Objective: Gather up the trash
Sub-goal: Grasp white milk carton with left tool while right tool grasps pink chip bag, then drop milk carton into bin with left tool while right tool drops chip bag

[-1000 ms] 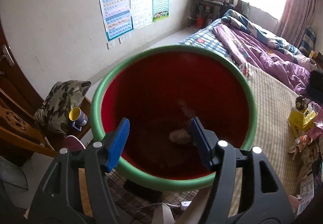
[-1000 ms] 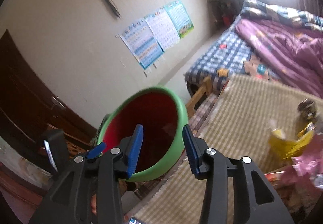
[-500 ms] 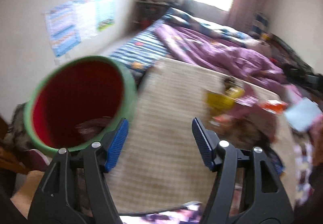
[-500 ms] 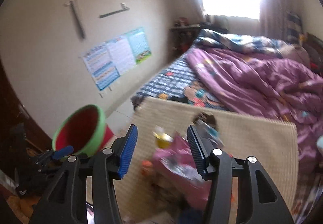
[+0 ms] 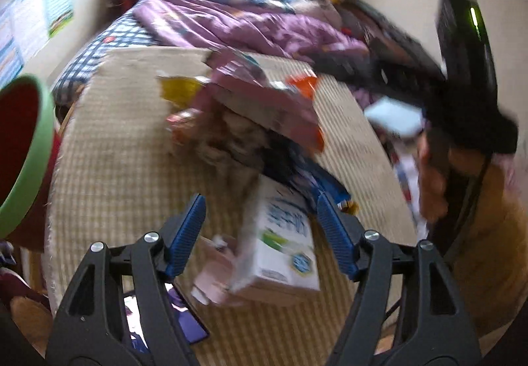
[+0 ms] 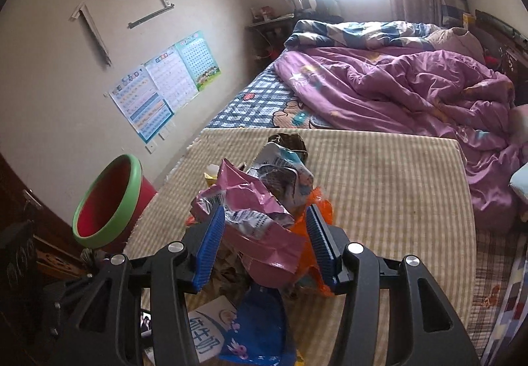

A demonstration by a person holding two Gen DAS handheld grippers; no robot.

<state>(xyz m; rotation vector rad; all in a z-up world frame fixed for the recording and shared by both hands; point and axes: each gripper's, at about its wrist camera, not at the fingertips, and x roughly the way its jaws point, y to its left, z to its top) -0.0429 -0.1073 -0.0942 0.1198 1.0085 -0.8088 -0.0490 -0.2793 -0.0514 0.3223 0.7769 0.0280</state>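
- Bin, red with green rim: off the mat's left edge.
- Left gripper: jaws just widening, apart over a white carton; no contact visible.
- Trash pile: mid-mat, pink wrapper uppermost.
- Right gripper: jaws just widening, flanking the wrapper; pad contact uncertain.

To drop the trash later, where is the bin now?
The bin stands on the floor at the left of the right wrist view, beside the mat's left edge, under the wall posters.
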